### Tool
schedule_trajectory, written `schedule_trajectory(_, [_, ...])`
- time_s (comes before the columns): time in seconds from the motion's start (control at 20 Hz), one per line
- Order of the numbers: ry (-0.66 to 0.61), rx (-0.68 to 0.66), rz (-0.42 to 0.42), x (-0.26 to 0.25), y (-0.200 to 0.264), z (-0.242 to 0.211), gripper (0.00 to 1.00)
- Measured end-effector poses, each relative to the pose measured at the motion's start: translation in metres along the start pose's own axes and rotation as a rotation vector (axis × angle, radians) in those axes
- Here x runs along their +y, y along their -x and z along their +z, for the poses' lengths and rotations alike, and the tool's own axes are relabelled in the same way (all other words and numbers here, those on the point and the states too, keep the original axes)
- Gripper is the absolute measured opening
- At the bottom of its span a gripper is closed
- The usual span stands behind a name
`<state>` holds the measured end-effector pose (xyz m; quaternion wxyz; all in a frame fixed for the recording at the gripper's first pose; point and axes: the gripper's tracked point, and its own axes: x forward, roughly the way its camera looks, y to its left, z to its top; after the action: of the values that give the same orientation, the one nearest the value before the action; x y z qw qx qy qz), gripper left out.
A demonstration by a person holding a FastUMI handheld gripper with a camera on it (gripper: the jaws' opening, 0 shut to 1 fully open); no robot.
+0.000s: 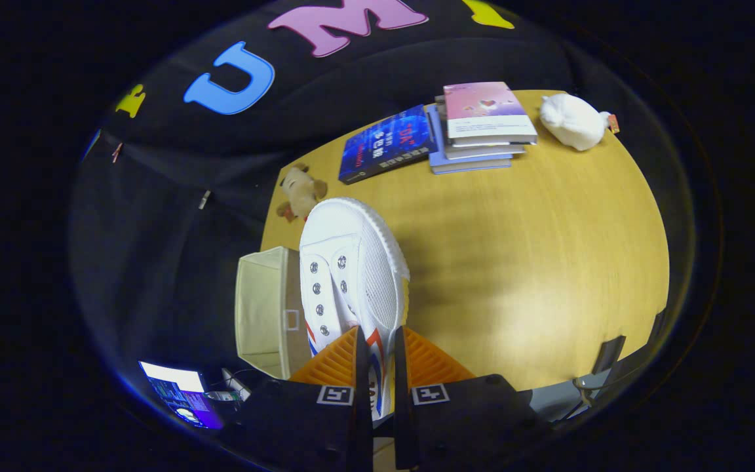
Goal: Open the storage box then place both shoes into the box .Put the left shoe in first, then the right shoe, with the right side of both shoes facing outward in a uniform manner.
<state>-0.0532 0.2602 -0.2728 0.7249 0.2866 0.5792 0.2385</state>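
Above the table (548, 262), claw (377, 367) clamps the white shoe (351, 262), toe forward.

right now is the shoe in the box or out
Out: the white shoe is gripped between the fingers, held beside the cream box, not inside it.

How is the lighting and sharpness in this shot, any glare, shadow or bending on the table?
Gripper view: a pale glare patch sits on the table right of the shoe; a soft shadow falls beside the shoe; the fisheye bows the table's edge and the books; the shoe, clamped in the gripper, looks sharp, the table's grain slightly smeared.
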Motion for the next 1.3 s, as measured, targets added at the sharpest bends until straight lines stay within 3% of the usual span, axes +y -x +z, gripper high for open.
schedule_trajectory(0.2, [0.005,0.046,0.084,0.084,-0.019,-0.012,0.17])
schedule_trajectory(0.5, [0.025,0.119,0.080,0.152,-0.077,-0.035,0.17])
schedule_trajectory(0.65, [0.023,0.157,0.048,0.167,-0.102,-0.050,0.17])
schedule_trajectory(1.05, [0.041,0.194,-0.064,0.151,-0.142,-0.066,0.17])
schedule_trajectory(1.25, [-0.004,0.133,0.047,0.177,-0.142,-0.050,0.43])
schedule_trajectory(1.3, [0.003,0.121,0.048,0.176,-0.140,-0.043,0.67])
